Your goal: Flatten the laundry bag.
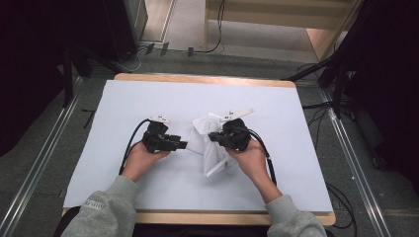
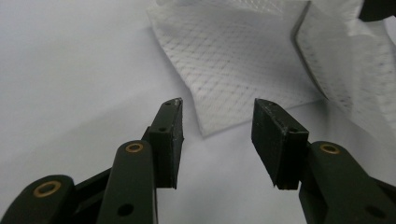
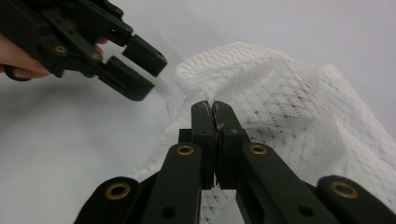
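Clamped jaws of the right gripper [image 3: 214, 108] pinch the white mesh cloth [image 1: 211, 143], bunched mid-desk toward the right edge; the left gripper [image 2: 217, 116] stands released, the cloth's corner just beyond its jaws.

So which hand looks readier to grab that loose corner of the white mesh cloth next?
The left. Its tongs stand open, aimed at the free corner of the white mesh cloth, while the right tongs are already shut on a fold of it.

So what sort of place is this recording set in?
Likely a lab or recording studio: a table under a plain white sheet, dark stands beside it, cables across the floor, floor rails on both sides.
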